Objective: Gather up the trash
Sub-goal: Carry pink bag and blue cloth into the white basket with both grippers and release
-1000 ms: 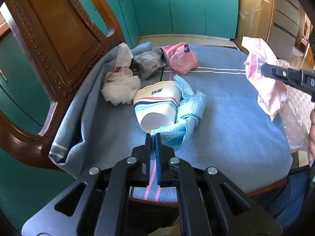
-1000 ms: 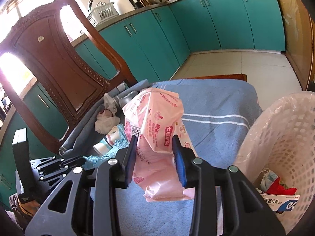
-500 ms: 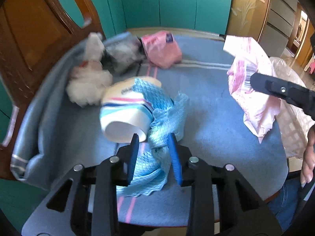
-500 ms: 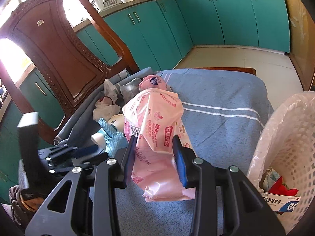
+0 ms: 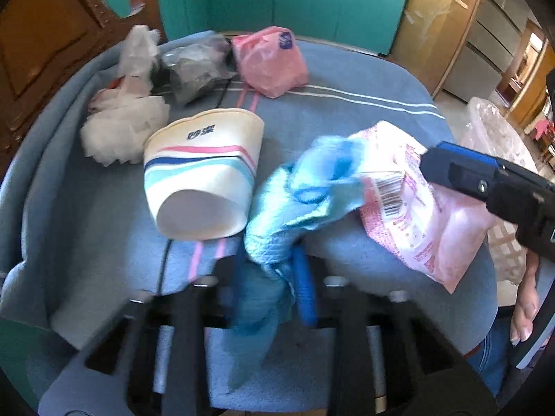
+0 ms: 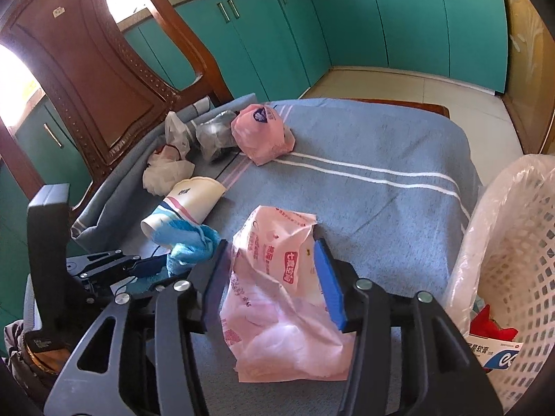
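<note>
Since the earlier frame the blue cloth (image 5: 277,228) had left the paper cup (image 5: 204,180); the left gripper (image 5: 270,270) was closing on it. The right gripper (image 6: 274,277) was opening around the pink wrapper (image 6: 277,287), near the basket (image 6: 513,260).

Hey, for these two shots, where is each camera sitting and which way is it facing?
Left wrist: rides the left gripper, looking down at the table toward the chair; jaws closing on the blue cloth; the right gripper and a hand show at right.
Right wrist: rides the right gripper, facing the teal cabinets; jaws opening around the pink wrapper; basket at right.
Shared: cup, cloth, wrapper, pink bag.
</note>
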A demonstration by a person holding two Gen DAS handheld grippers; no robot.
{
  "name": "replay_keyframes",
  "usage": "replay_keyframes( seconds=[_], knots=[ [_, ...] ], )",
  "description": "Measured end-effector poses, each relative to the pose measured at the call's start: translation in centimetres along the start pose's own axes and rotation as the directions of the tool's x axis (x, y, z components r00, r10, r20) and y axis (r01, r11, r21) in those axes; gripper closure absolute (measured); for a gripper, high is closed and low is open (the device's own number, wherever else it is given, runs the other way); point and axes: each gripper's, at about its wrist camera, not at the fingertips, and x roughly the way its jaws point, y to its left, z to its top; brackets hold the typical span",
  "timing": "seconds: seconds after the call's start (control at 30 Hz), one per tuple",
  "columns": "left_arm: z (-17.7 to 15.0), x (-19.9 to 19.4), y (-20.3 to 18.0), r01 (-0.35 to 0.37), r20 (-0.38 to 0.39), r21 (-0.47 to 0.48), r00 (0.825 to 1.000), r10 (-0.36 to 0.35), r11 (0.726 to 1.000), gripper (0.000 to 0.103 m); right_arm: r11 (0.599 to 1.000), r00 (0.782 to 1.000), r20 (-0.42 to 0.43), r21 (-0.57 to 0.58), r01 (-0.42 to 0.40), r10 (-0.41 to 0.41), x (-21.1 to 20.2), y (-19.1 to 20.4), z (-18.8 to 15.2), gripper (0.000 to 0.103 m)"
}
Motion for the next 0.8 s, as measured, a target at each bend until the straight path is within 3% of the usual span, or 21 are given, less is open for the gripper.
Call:
replay_keyframes(
  seconds=[0.2, 0.37, 0.5, 0.53, 0.7, 0.8],
  knots=[
    [-0.7, -3.3, 1.0, -0.083, 0.085, 0.002, 0.993, 0.082, 0.997, 0.083, 0.999, 1.0, -0.019, -0.038, -0.001, 0.0, 0.3, 0.8, -0.2, 0.027],
    [-0.8, -5.2, 2.4, -0.08, 0.118, -0.014, 0.99, 0.082, 0.997, 0.083, 0.992, 0.996, -0.064, -0.111, 0.055, -0.062, 1.9, 2.3, -0.9, 0.026],
    [-0.8, -6.4, 2.6, -0.071, 0.145, -0.02, 0.987, 0.073, 0.997, 0.083, 0.967, 0.982, -0.073, -0.202, 0.158, -0.175, 3.4, 3.6, -1.7, 0.027],
    [-0.8, -7.0, 2.4, -0.072, 0.157, -0.018, 0.985, 0.074, 0.997, 0.083, 0.962, 0.979, -0.072, -0.212, 0.17, -0.189, 3.5, 3.6, -1.8, 0.027],
    [-1.0, -8.4, 1.5, -0.081, 0.197, 0.001, 0.977, 0.08, 0.997, 0.083, 0.96, 0.979, -0.06, -0.22, 0.175, -0.192, 3.1, 3.6, -2.0, 0.055],
    [-0.8, -8.8, 1.0, -0.077, 0.208, 0.007, 0.975, 0.074, 0.997, 0.083, 0.975, 0.991, -0.035, -0.185, 0.119, -0.128, 1.8, 3.3, -1.6, 0.06]
  ],
)
